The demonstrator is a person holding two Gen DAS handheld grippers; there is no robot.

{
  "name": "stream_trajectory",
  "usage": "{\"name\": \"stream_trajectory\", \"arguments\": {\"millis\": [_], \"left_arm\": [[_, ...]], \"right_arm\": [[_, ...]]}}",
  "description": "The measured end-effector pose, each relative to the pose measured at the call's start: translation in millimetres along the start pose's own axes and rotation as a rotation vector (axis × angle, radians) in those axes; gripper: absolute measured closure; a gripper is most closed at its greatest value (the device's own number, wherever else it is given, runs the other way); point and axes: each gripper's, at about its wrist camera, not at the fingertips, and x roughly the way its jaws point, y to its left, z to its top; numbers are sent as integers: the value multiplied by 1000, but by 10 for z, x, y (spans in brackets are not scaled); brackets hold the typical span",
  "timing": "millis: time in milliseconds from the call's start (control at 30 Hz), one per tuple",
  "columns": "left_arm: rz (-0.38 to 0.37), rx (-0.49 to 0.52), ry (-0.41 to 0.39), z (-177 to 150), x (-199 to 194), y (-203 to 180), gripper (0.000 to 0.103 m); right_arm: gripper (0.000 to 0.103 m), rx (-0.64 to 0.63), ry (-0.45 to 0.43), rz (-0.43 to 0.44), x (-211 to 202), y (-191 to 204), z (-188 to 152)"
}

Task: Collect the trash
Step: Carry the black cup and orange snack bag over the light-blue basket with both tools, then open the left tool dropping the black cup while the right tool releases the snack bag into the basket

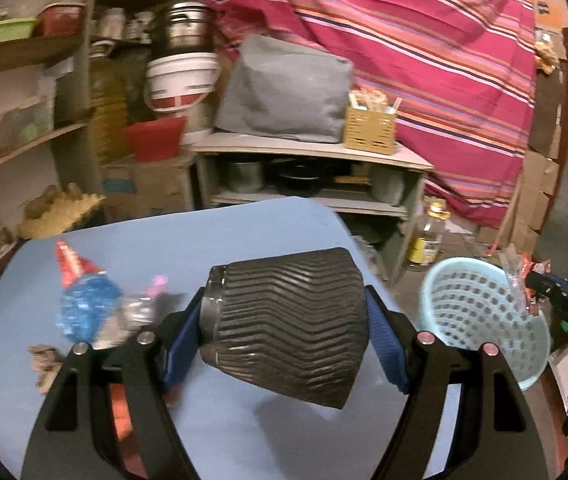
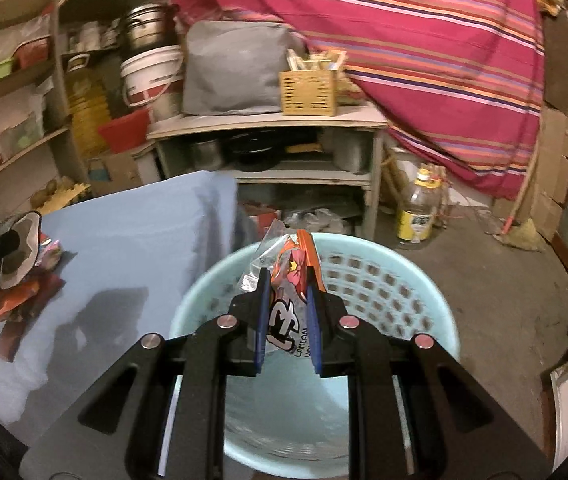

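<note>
My left gripper [image 1: 284,328] is shut on a dark ribbed paper cup [image 1: 287,324], held sideways above the blue table [image 1: 204,232]. Left of it on the table lie a red and blue foil wrapper [image 1: 84,300], a clear wrapper [image 1: 140,308] and a brown scrap [image 1: 46,362]. My right gripper [image 2: 288,300] is shut on an orange and clear snack wrapper [image 2: 289,280], held over the light blue perforated basket [image 2: 383,280]. The basket also shows in the left wrist view [image 1: 479,312], at the table's right edge. The cup and left gripper show at far left in the right wrist view [image 2: 16,252], above more wrappers [image 2: 20,304].
A grey shelf unit [image 1: 311,148] with pots, a grey bag and a yellow crate stands behind the table. A striped red cloth [image 1: 423,60] hangs at the back right. A bottle [image 2: 417,212] stands on the floor. Shelves with buckets are at the left.
</note>
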Motion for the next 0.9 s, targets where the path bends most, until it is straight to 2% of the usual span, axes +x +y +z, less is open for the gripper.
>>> {"name": "stream_trajectory", "arguments": {"millis": [100,267,500,700,900], "left_arm": [[-35,21,9,-7,159,-341,29],[-85,74,17,-15,396,-841,29],[-152,109,43,-4,677,-1378,29],[-178,142,57,-7,829,-1691,29],[-190,139,100,-60,1012,-1804,28]], "right_arm": [[86,9,0,-33,-10,-154,-48],[86,56,9,-32,78,-364,-92],[86,72,10,-32,164,-418,-86],[86,146,22,-39,190,-675,-151],[86,202,22,-38,163,-846,-194]]}}
